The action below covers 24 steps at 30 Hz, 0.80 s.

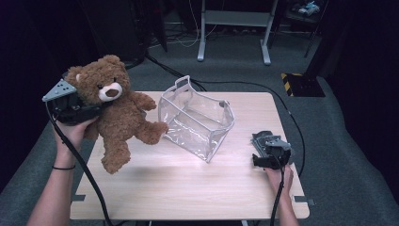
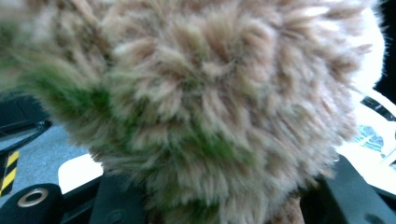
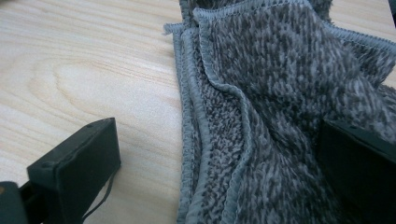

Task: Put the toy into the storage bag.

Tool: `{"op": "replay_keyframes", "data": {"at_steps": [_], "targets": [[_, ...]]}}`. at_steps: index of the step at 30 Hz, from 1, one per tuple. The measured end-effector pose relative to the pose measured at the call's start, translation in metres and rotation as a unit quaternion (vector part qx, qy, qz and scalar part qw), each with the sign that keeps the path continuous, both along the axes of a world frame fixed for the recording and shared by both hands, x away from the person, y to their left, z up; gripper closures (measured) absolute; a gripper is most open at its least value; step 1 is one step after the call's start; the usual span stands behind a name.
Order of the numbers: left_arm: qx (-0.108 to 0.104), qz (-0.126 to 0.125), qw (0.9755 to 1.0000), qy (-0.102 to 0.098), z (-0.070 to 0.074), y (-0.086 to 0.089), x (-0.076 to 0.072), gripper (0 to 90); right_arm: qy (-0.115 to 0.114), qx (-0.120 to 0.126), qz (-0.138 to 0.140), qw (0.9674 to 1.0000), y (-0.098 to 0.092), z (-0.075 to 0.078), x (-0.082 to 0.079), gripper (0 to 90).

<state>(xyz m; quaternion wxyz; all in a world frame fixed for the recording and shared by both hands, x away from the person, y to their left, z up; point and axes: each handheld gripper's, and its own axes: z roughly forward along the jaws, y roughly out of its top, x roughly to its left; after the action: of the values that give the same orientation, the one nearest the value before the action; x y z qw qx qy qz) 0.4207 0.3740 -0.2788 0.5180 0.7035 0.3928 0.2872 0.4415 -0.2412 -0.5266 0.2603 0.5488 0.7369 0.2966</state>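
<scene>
A brown teddy bear (image 1: 117, 113) hangs in the air over the table's left edge, legs dangling. My left gripper (image 1: 89, 110) is shut on it at the head and neck. In the left gripper view, bear fur (image 2: 210, 93) bulges between the black jaws of my left gripper (image 2: 224, 205). A clear plastic bag (image 1: 197, 120) stands open in the middle of the wooden table (image 1: 188, 188). At the right side, my right gripper (image 1: 269, 149) rests at a grey cloth (image 1: 261, 138). The right gripper (image 3: 219, 140) stands open, one jaw on bare wood, the other on the grey cloth (image 3: 280, 93).
Beyond the table stand white desk legs (image 1: 233, 28) on a grey floor with cables. A yellow-and-black striped block (image 1: 301, 82) lies on the floor at the back right. Each gripper trails a black cable toward the table's near edge.
</scene>
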Motion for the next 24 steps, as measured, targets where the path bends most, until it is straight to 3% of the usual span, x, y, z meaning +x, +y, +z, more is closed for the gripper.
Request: {"op": "replay_keyframes", "data": {"at_steps": [24], "targets": [[0.001, 0.011, 0.9992, -0.039, 0.05, -0.009, 0.032, 50.4, -0.001, 0.0, 0.002, 1.0, 0.0, 0.0, 0.0, 0.0]]}}
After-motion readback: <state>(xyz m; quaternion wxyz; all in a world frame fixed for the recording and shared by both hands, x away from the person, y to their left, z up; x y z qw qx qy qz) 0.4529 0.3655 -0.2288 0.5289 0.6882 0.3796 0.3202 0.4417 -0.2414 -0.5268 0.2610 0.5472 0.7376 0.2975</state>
